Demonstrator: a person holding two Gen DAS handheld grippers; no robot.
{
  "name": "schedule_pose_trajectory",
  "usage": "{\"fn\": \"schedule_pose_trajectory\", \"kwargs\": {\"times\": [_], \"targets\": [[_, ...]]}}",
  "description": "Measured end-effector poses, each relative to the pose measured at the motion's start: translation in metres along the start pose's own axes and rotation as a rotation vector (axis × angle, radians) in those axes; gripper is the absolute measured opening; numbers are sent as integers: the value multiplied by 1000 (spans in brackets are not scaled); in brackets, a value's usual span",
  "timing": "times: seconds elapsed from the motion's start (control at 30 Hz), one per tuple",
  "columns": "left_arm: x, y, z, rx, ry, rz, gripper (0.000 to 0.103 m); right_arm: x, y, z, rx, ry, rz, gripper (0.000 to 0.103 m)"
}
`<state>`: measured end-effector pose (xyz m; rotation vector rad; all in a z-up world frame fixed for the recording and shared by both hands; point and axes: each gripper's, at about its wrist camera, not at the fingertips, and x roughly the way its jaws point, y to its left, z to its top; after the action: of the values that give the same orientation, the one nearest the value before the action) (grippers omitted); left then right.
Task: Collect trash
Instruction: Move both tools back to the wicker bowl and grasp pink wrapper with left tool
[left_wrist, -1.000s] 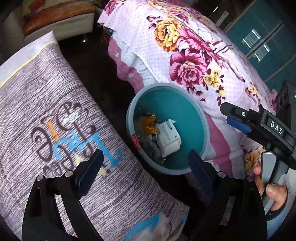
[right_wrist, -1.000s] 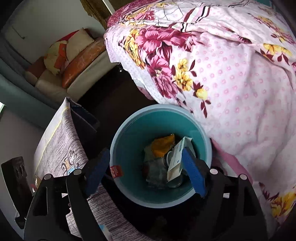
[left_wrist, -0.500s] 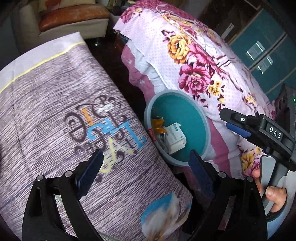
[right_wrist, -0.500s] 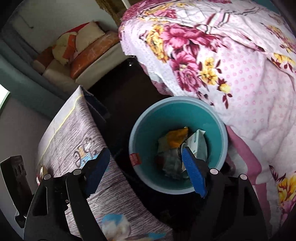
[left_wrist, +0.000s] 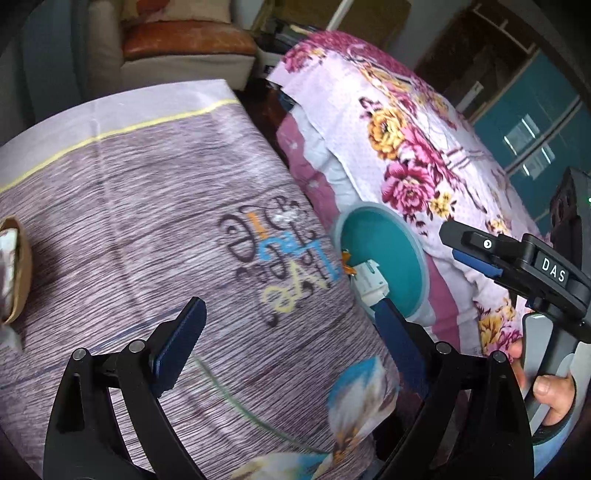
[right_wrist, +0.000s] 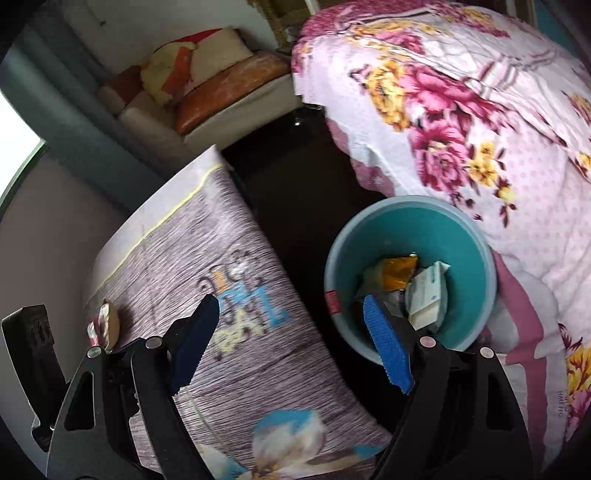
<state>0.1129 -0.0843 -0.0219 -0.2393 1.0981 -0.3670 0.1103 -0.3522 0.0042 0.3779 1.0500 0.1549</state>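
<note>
Both my tongs, left (left_wrist: 286, 334) and right (right_wrist: 291, 332), gape empty. Bin (right_wrist: 476, 236) holds trash; a wrapper (right_wrist: 105, 325) waits on the tabletop (right_wrist: 258, 325).

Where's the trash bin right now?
The teal trash bin stands on the dark floor, right of centre in both views, between the cloth-covered table and the floral bedspread.

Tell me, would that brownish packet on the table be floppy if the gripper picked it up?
Probably floppy and light: the brownish packet looks like a thin, crumpled wrapper lying flat on the table. It likely won't roll, and might crinkle or slip between the pads. It is blurry at the picture's edge, so that's a guess.
</note>
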Motion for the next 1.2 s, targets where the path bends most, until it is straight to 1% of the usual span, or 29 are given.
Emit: {"fn": "schedule_pose_trajectory", "kwargs": {"times": [0.03,0.23,0.33,0.37,0.4,0.6,0.8,0.87,1.0,1.1,1.2], "targets": [[-5,7,-2,-13,-9,1,93,0,12,-1,-20,4,5,77],[-26,39,-10,-65,-40,18,93,6,52,-7,-81,25,21,77],[-36,59,-16,-98,-49,25,93,11,73,-12,-112,43,30,77],[-40,67,-19,-110,-53,30,93,15,86,-14,-129,56,37,77],[-44,73,-21,-119,-58,36,93,15,89,-15,-133,59,38,77],[-71,128,-32,-201,-91,94,93,32,130,-25,-191,105,66,77],[-99,195,-39,-314,-123,180,93,55,172,-35,-256,163,97,77],[-107,217,-38,-356,-133,220,93,63,184,-38,-273,180,102,77],[-114,246,-33,-397,-140,283,93,84,209,-41,-303,219,117,77],[-112,264,-22,-430,-125,274,93,98,224,-40,-317,250,134,77],[-105,271,-7,-416,-118,285,93,114,235,-39,-313,280,153,77]]}}
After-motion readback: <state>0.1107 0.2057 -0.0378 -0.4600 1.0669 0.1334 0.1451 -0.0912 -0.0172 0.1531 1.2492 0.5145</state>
